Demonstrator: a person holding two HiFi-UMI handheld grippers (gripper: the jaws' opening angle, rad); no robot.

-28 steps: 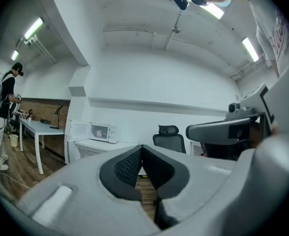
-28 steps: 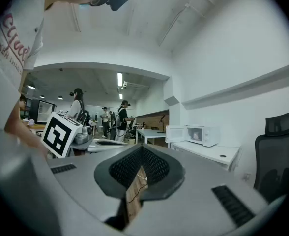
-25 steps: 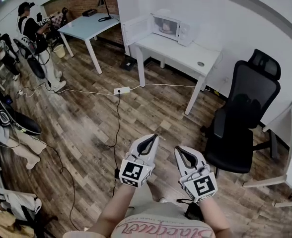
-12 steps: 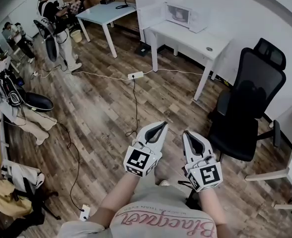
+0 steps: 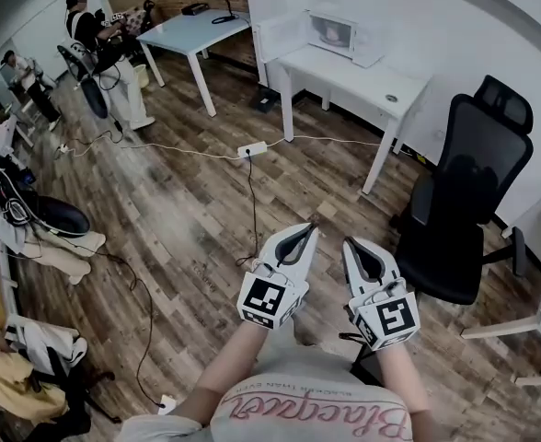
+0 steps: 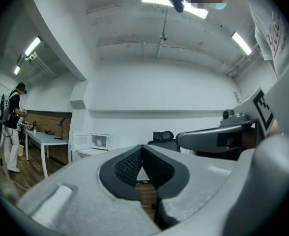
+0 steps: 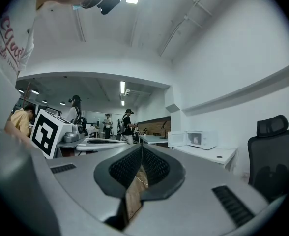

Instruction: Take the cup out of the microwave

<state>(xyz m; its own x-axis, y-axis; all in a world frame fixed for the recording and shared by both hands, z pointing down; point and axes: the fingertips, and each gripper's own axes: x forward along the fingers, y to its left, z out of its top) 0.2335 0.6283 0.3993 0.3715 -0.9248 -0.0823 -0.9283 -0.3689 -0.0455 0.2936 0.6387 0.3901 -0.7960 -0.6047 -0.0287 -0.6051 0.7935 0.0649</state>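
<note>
A white microwave stands on a white table at the far wall, its door swung open to the left. A pale pinkish cup shows inside it. The microwave is small and distant in the left gripper view, and the microwave also appears in the right gripper view with the cup in its cavity. My left gripper and right gripper hang side by side over the wooden floor, far from the table. Both are shut on nothing.
A black office chair stands right of the table. A power strip and its cable lie on the floor between me and the table. A small round object sits on the tabletop. People stand by another table at back left.
The head view has shifted, so the table and microwave sit a little further right. Both grippers stay shut and close together, a bit higher in the frame.
</note>
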